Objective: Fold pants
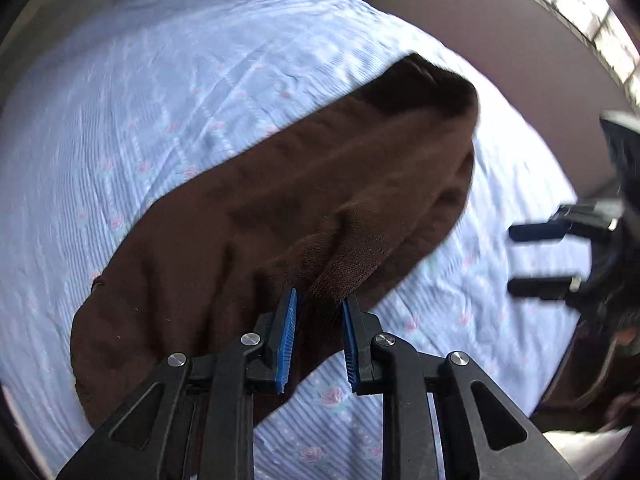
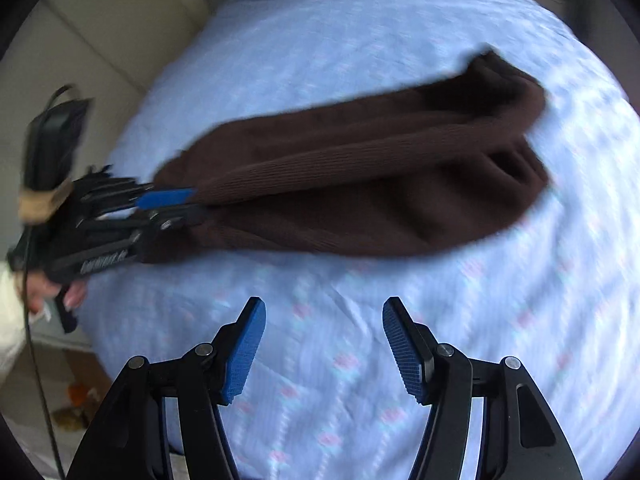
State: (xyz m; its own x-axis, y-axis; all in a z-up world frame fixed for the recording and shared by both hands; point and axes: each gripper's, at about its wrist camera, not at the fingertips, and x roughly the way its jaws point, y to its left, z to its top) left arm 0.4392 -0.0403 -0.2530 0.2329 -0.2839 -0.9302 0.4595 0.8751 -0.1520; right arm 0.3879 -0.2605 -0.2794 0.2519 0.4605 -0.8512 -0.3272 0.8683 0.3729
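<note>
Your left gripper (image 1: 319, 300) is pinching the near edge of the brown pants (image 1: 280, 208), its blue pads (image 1: 287, 340) squeezing a ribbed fold of the cloth between them. From there the pants are stretching away from you across the bed (image 1: 140, 100), bunching into creases toward the far end. Your right gripper (image 2: 324, 308) is hanging over bare sheet with its jaws spread wide, gripping nothing, the floral bedcover (image 2: 340, 380) showing between the pads (image 2: 246, 344). In the right wrist view the pants (image 2: 360, 184) are lying well beyond those fingers, running across the bed (image 2: 360, 32) as a long bundle, with your left gripper (image 2: 192, 204) clamping one end at the bed's edge. Your hand (image 2: 60, 292) is wrapping the handle there. Beyond the bed, pale floor tiles (image 2: 80, 20) are showing, blurred.
</note>
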